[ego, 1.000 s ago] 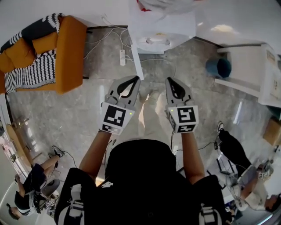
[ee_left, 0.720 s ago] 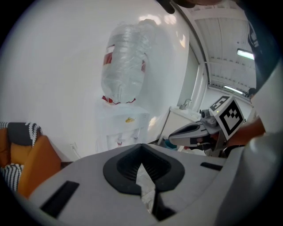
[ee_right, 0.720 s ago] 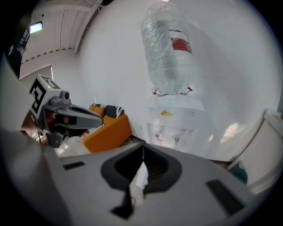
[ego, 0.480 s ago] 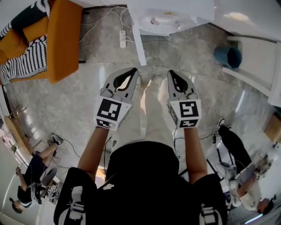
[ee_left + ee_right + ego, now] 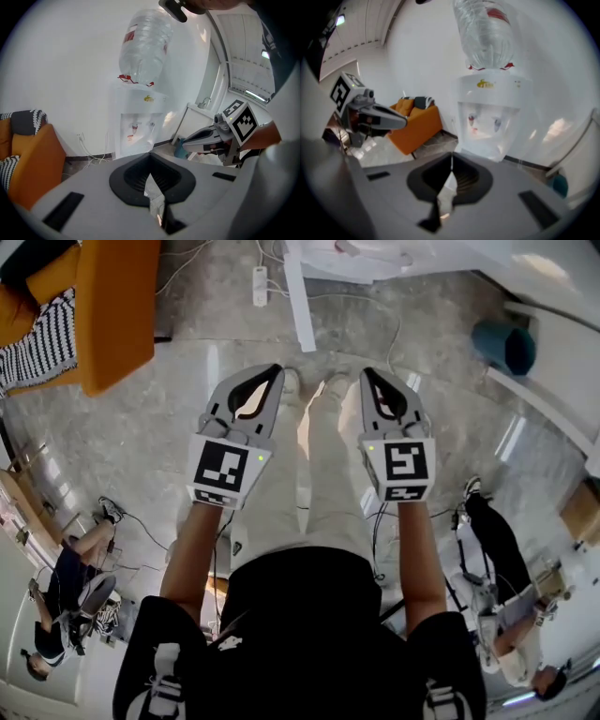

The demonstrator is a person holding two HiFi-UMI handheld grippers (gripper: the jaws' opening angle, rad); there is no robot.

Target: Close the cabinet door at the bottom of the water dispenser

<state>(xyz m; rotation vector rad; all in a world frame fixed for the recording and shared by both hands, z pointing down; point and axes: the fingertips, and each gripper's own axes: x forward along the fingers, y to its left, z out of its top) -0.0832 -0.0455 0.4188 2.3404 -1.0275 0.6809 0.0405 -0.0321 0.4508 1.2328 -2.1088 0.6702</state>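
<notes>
Left of the water dispenser (image 5: 349, 257), an orange sofa (image 5: 117, 306) runs off the frame's edge. A white power strip (image 5: 260, 285) lies on the floor between the two. The dispenser itself is cut off at the top of the head view, so only its base shows. In both gripper views its lower part is hidden behind the grey gripper bodies, and the cabinet there cannot be made out. The upturned bottle (image 5: 144, 44) and the taps show clearly.

The cabinet door (image 5: 300, 307) stands open. It is seen edge-on as a narrow white strip jutting from the dispenser's left front corner toward the person.

The left gripper (image 5: 275, 371) has its jaws drawn together with nothing between them. Its tips sit near the door's free edge, a little left of it and not touching. The right gripper (image 5: 367, 374) is likewise pinched closed and empty, to the right of the door and facing the dispenser's front. Right of the dispenser, a blue bin (image 5: 506, 345) stands by white furniture.
</notes>
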